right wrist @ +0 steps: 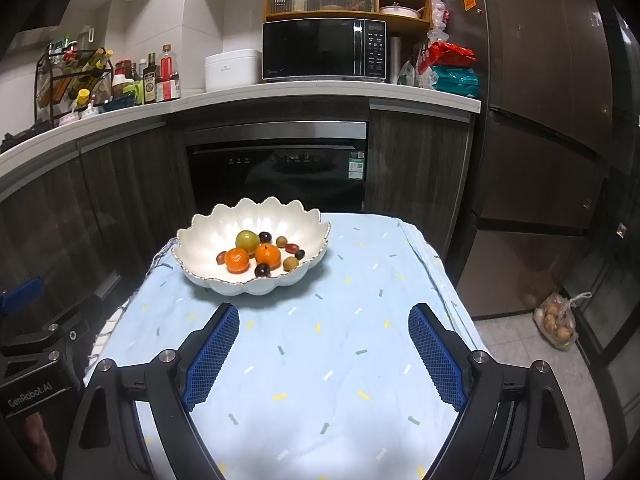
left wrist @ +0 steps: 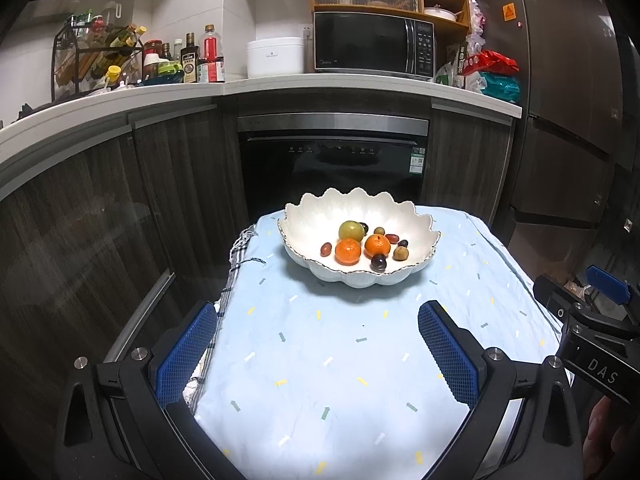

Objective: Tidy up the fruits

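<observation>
A white scalloped bowl (left wrist: 416, 216) (right wrist: 192, 236) stands at the far end of a table under a light blue cloth (left wrist: 340, 380) (right wrist: 320, 380). Inside it lie two oranges (left wrist: 348, 251) (right wrist: 237, 260), a green round fruit (left wrist: 351, 230) (right wrist: 247, 240), a dark plum (left wrist: 378, 262) (right wrist: 262, 270) and several small fruits. My left gripper (left wrist: 319, 308) is open over the cloth, short of the bowl, nothing between its blue pads (left wrist: 184, 356). My right gripper (right wrist: 323, 310) is also open and empty, with the bowl ahead to its left. Each gripper shows at the edge of the other's view.
Behind the table runs a dark cabinet front with a built-in oven (left wrist: 332, 160) and a white counter holding a microwave (right wrist: 324, 50), a rice cooker (right wrist: 232, 68) and bottles (left wrist: 200, 60). A tall fridge (right wrist: 540, 120) stands right. A plastic bag (right wrist: 556, 324) sits on the floor.
</observation>
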`<state>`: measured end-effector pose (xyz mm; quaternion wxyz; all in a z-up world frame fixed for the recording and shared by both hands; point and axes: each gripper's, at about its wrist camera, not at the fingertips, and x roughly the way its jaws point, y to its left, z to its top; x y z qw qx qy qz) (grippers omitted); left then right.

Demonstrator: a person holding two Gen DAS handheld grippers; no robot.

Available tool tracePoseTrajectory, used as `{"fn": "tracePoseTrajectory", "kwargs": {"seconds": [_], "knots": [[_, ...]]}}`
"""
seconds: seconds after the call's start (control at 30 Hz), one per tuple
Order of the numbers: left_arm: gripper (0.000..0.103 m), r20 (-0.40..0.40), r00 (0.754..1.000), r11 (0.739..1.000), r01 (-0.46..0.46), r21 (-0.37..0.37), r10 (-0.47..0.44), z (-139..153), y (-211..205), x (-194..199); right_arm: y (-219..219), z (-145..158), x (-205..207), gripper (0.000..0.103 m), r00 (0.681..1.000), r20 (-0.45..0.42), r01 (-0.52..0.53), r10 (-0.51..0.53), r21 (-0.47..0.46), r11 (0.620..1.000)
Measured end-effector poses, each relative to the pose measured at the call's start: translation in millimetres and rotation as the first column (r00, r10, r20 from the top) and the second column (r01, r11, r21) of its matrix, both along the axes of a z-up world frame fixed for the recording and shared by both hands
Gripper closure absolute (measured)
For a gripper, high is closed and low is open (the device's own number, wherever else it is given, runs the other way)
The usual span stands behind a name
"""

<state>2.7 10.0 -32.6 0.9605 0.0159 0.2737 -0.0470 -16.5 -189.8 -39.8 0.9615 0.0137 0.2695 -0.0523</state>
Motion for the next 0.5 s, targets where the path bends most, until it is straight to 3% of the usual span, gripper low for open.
{"fn": "tracePoseTrajectory", "kwargs": {"seconds": [0.5], "knots": [[0.000, 0.001, 1.000, 1.000, -0.006, 0.004, 0.006, -0.6, -0.3, 0.0, -1.5, 0.3, -1.2, 0.015, 1.000, 0.002, 0.002, -0.002, 0.005, 1.000]]}}
